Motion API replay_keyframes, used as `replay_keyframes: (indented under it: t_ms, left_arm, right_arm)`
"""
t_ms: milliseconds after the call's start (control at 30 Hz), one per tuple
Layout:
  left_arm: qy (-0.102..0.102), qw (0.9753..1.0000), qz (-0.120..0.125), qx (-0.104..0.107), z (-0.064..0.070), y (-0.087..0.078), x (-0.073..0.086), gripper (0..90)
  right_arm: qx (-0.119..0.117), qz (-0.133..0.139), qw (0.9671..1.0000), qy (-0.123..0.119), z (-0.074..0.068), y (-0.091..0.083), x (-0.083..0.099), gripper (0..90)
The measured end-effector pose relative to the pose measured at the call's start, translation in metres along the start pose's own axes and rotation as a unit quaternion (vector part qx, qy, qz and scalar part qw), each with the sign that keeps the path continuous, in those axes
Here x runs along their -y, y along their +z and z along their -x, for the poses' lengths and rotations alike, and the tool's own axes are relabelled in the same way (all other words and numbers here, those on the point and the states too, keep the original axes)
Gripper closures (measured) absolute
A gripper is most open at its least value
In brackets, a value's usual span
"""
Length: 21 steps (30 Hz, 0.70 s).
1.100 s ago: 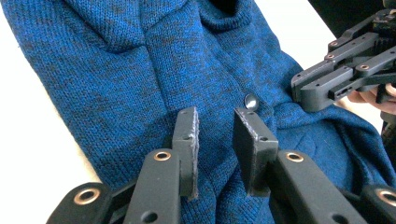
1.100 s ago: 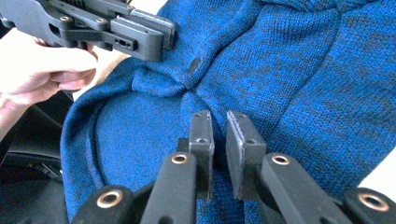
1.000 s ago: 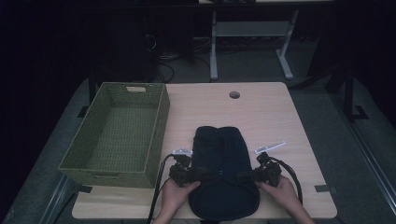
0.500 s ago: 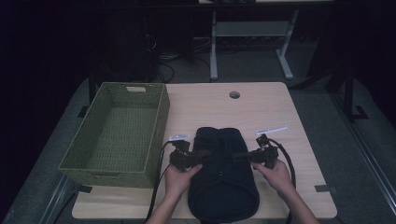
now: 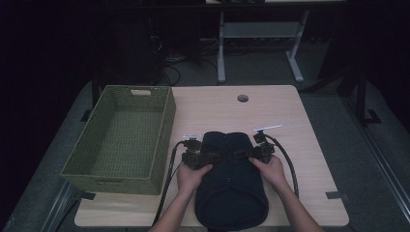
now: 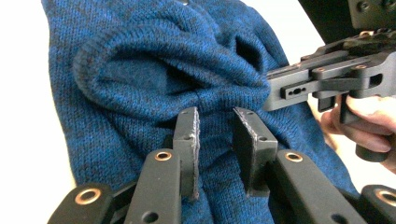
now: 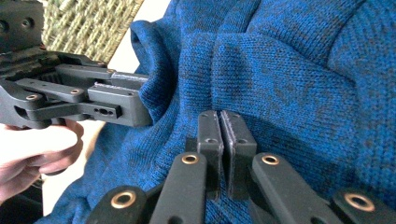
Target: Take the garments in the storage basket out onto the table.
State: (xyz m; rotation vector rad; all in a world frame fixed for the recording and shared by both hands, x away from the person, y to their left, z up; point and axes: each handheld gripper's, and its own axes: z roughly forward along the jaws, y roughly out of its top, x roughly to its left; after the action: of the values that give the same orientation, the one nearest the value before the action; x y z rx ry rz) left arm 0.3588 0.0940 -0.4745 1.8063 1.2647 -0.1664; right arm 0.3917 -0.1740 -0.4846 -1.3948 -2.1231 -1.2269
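Grippers facing inward across blue knit sweater point(image 5: 231, 183) near table's point(image 5: 309, 145) front edge.
Left gripper point(image 6: 215, 135) parted, astride a fold; right gripper point(image 7: 220, 140) pinched tight on sweater; weave plain in gripper views.

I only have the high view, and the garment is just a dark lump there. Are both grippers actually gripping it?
Observer: Not both. The left gripper has its fingers apart, with the sweater bulging between them.
Operator: And the right one?
Observer: The right gripper has its fingers shut side by side against the knit. I can't tell if a fold is caught between them.
Operator: What fabric is it?
Observer: A blue knit, bunched into thick folds between the two grippers.
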Motion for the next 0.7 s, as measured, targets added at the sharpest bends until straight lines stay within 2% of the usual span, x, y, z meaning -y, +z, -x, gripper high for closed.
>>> replay_keyframes:
  t_ms: [100,267,367,500,567,600,633,700]
  left_arm:
    - [0.004,1.0000,-0.002,-0.003,0.001,-0.001,0.002,71.3]
    - [0.010,0.9999,-0.007,-0.001,0.003,-0.005,0.006,71.2]
    - [0.011,0.9999,-0.004,0.007,0.004,-0.010,0.007,71.4]
    - [0.014,0.9995,0.018,0.021,0.010,-0.021,0.004,73.1]
    - [0.022,0.9986,0.036,0.032,0.013,-0.026,-0.001,73.0]
    - [0.019,0.9973,0.055,0.046,0.013,-0.028,-0.007,71.7]
    - [0.019,0.9973,0.055,0.046,0.013,-0.028,-0.007,70.7]
    - [0.017,0.9963,0.074,0.040,0.011,-0.027,-0.016,70.2]
  right_arm:
    - [0.008,-0.005,0.9999,-0.009,-0.003,0.000,0.001,86.2]
    - [0.007,-0.011,0.9998,-0.013,-0.005,-0.001,0.003,86.0]
    - [0.007,-0.012,0.9998,-0.013,-0.007,-0.004,0.008,86.0]
    - [0.009,-0.019,0.9997,-0.015,-0.005,-0.011,0.013,84.0]
    - [0.012,-0.017,0.9996,-0.018,-0.005,-0.016,0.012,82.9]
    - [0.005,0.002,0.9998,-0.017,-0.006,-0.023,0.009,82.5]
    - [0.005,0.002,0.9998,-0.017,-0.006,-0.023,0.009,82.5]
    - [-0.011,0.039,0.9991,-0.011,-0.011,-0.029,0.003,82.5]
